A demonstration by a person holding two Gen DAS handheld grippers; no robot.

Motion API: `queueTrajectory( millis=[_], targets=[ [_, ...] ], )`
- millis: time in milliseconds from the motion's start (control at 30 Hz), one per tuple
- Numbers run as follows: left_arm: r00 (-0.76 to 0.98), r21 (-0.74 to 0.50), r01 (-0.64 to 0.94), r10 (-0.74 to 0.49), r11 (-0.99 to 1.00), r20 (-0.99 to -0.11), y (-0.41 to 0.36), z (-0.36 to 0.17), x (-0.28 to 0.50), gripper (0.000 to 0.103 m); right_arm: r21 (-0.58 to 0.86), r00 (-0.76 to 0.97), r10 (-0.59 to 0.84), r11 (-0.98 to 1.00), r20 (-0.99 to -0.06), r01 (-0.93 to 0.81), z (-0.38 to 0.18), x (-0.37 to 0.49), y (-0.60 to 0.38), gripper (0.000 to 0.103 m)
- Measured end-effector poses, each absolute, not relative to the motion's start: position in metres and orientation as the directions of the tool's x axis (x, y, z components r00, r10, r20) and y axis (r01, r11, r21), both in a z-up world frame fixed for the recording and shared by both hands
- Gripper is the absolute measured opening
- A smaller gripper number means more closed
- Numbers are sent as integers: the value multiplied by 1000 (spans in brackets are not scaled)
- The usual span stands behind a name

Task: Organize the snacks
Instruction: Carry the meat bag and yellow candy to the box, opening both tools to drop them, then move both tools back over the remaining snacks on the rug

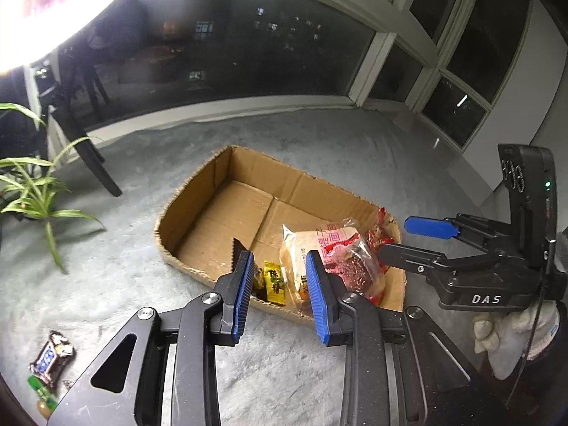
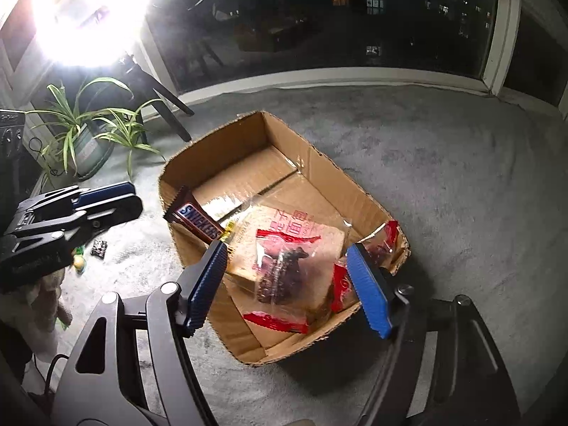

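Observation:
An open cardboard box (image 1: pixel 198 198) (image 2: pixel 319 156) sits on grey carpet. Inside lie a clear bread packet with red print (image 1: pixel 301 248) (image 2: pixel 269 234), a dark snack in a clear-and-red wrapper (image 1: pixel 355 266) (image 2: pixel 284 273), a red packet (image 2: pixel 387 238) in the near right corner and a small yellow packet (image 1: pixel 275 282). A Snickers bar (image 2: pixel 197 218) leans on the left wall. My right gripper (image 2: pixel 289 289) (image 1: pixel 394 238) hangs open over the dark snack, touching nothing. My left gripper (image 1: pixel 282 296) (image 2: pixel 136 198) hovers by the box's near left edge, jaws slightly apart and empty.
Small wrapped candies (image 1: pixel 51 355) (image 2: pixel 99 248) and a green one (image 1: pixel 42 394) lie on the carpet left of the box. A potted plant (image 2: pixel 81 131) and dark stand legs (image 1: pixel 92 156) are at the far left. Windows run along the back. A gloved hand (image 1: pixel 514 333) holds the right gripper.

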State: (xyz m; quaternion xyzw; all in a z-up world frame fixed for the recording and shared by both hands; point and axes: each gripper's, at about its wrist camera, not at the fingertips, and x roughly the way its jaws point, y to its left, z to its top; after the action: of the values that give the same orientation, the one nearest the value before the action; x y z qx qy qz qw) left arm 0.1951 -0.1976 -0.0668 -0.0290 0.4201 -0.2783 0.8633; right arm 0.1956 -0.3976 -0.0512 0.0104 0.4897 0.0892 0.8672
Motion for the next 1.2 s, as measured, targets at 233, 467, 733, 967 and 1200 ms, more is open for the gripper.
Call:
queueTrajectory(
  millis=[233,467,733,967,1200],
  targets=[
    [551,-264,425,-479,866,-684,-164,-49,178,28,124,551,210,974,-808,-189,-35,189,-378,73],
    [633,-245,338,-412,909,-656,-94,-31,152,28,141,599,288,950,-747,-280,-17,181,-348,73],
    [689,-245,154,-282,957,-667,2,-37,119,28,145,547,368,901,-751,-408,-21,186,-295,73],
    [656,-260,11,-203,966,-727,55,-76,88,28,165,395,429,818,-812,-550,-45,194,-235,73],
    [601,-284,-15,-219,959,-769,54,-113,73,28,142,284,452,704,-846,-696,-71,197,-172,73]
  ],
)
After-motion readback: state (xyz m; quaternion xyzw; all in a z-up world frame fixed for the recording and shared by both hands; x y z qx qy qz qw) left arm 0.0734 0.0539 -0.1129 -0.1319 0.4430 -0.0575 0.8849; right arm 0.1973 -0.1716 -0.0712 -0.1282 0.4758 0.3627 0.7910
